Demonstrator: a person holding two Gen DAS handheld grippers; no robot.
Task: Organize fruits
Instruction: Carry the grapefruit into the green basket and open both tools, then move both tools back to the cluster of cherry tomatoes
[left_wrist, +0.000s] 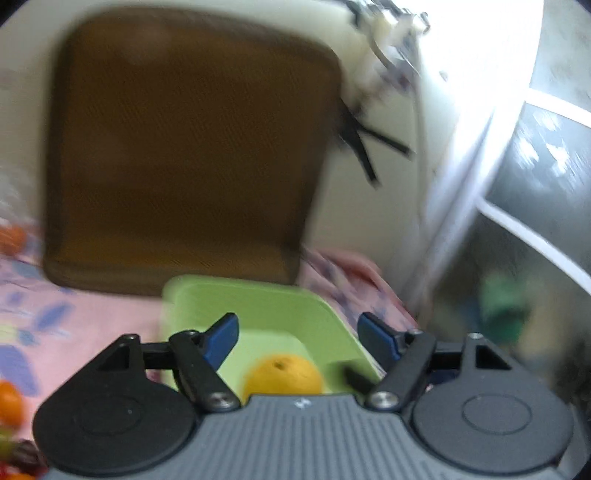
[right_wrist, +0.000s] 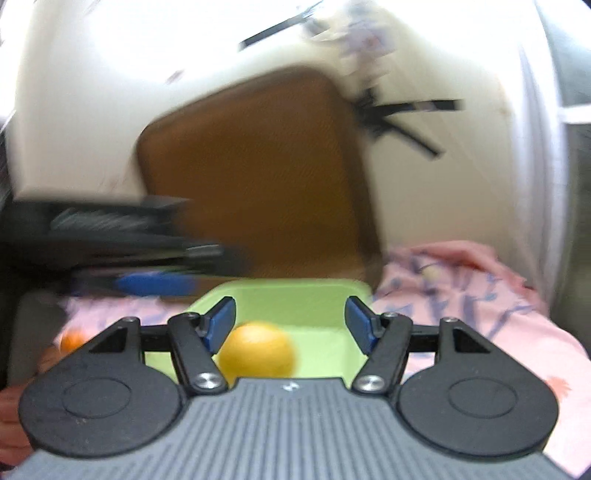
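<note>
We found no words, numbers or brand names that we could read in either view. Only a small white mark stood on the grey ribbed housing (left_wrist: 301, 435) of each tool, too blurred to make out.

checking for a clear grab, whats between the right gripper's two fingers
Right wrist view: the right gripper is open, and the yellow-orange fruit sits in the gap near one finger, lying in the green tray.

A home room: a pink floral cloth (right_wrist: 480, 295) covers the lower frame, a brown chair cushion (left_wrist: 192, 147) fills the centre, with tiled floor (left_wrist: 546, 155) at right.
</note>
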